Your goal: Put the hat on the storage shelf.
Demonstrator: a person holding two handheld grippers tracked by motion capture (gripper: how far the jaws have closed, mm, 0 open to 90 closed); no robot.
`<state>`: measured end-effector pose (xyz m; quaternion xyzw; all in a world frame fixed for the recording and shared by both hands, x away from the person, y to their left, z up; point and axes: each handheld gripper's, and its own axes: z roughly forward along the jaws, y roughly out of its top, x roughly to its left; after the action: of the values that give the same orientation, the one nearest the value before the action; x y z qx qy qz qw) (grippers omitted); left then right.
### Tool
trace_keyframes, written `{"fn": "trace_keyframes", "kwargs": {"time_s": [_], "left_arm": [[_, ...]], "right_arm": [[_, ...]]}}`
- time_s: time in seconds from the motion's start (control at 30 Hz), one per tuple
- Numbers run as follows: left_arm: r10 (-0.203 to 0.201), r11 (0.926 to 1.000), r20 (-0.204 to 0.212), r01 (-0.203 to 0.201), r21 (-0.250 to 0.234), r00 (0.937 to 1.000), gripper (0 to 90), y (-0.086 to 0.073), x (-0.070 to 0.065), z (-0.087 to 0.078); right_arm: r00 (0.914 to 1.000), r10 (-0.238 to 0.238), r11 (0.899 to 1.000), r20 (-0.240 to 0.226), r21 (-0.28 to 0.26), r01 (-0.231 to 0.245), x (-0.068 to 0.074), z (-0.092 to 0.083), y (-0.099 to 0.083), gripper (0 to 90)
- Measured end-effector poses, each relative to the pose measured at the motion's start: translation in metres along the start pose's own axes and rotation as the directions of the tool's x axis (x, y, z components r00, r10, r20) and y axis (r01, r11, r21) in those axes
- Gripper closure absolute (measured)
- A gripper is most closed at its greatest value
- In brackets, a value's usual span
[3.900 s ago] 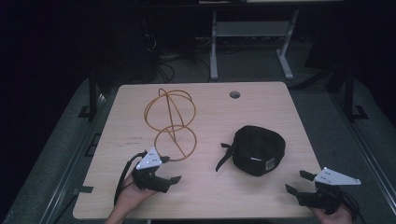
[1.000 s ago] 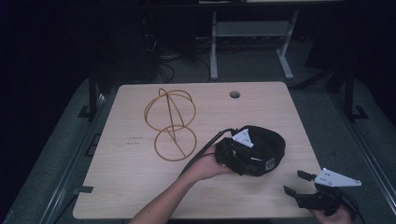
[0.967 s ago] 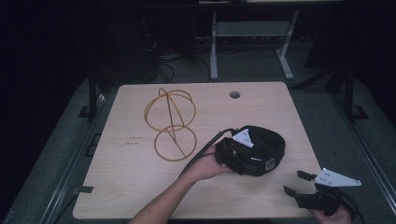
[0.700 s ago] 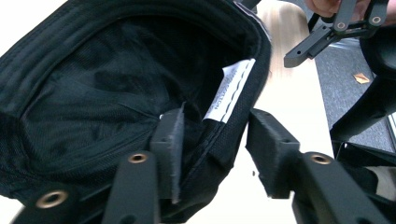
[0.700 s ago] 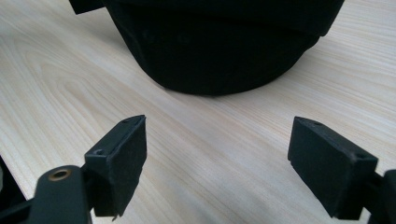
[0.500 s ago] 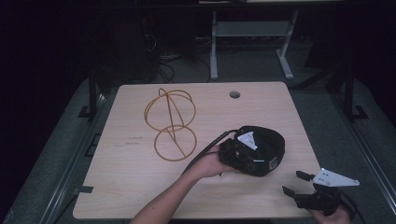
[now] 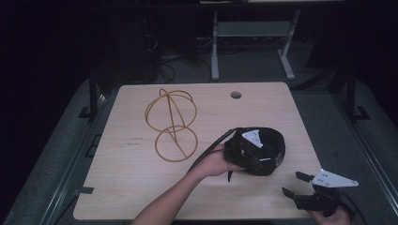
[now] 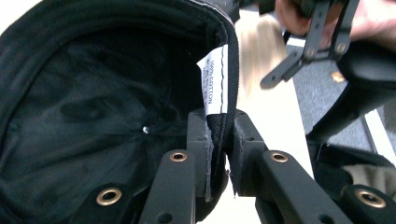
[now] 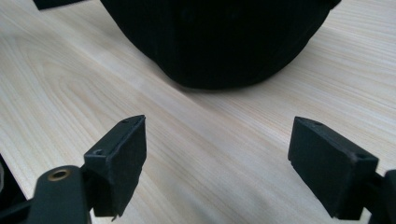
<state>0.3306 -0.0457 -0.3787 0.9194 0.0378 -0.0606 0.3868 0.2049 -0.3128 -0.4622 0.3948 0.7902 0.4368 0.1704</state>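
The left claw [image 8: 219, 140] has just been closing and now pinches the sweatband edge of the black cap [image 7: 263, 150], jaws pressed on the fabric beside its white label [image 8: 214, 81], likely a firm hold for lifting. The cap sits near the table's [image 7: 126, 187] right edge. The right claw [image 9: 217, 158] rests spread at the near right corner, facing the cap. A wire hoop stand [image 7: 171, 124] stands left of centre.

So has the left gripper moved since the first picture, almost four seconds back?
Yes. The left gripper has gone from the table's near left, below the gold wire stand, rightward to the black cap; its jaws just closed on the cap's rim.
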Motion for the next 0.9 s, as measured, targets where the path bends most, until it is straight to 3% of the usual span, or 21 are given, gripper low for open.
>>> {"fn": "trace_keyframes", "kwargs": {"time_s": [0.17, 0.47, 0.63, 0.9], "left_arm": [[-0.025, 0.9986, 0.001, 0.025, -0.046, 0.9997, 80.3, 0.007, 0.0, -0.009], [-0.063, 0.9898, 0.016, 0.064, -0.127, 0.9979, 80.4, 0.017, 0.003, -0.024], [-0.09, 0.9789, 0.031, 0.094, -0.181, 0.9955, 80.5, 0.021, 0.006, -0.034], [-0.103, 0.9706, 0.033, 0.108, -0.215, 0.9941, 80.5, 0.024, 0.008, -0.045]], "right_arm": [[0.9999, 0.004, 1.0, 0.012, -0.02, -0.004, 0.002, 0.001, 0.003, 17.4], [0.9999, 0.008, 0.999, 0.012, -0.052, -0.007, 0.005, 0.002, 0.007, 17.0], [0.9997, 0.023, 0.995, 0.006, -0.101, -0.022, 0.008, 0.001, 0.012, 16.5], [0.9992, 0.033, 0.982, -0.021, -0.188, -0.036, 0.013, -0.003, 0.025, 16.5]]}}
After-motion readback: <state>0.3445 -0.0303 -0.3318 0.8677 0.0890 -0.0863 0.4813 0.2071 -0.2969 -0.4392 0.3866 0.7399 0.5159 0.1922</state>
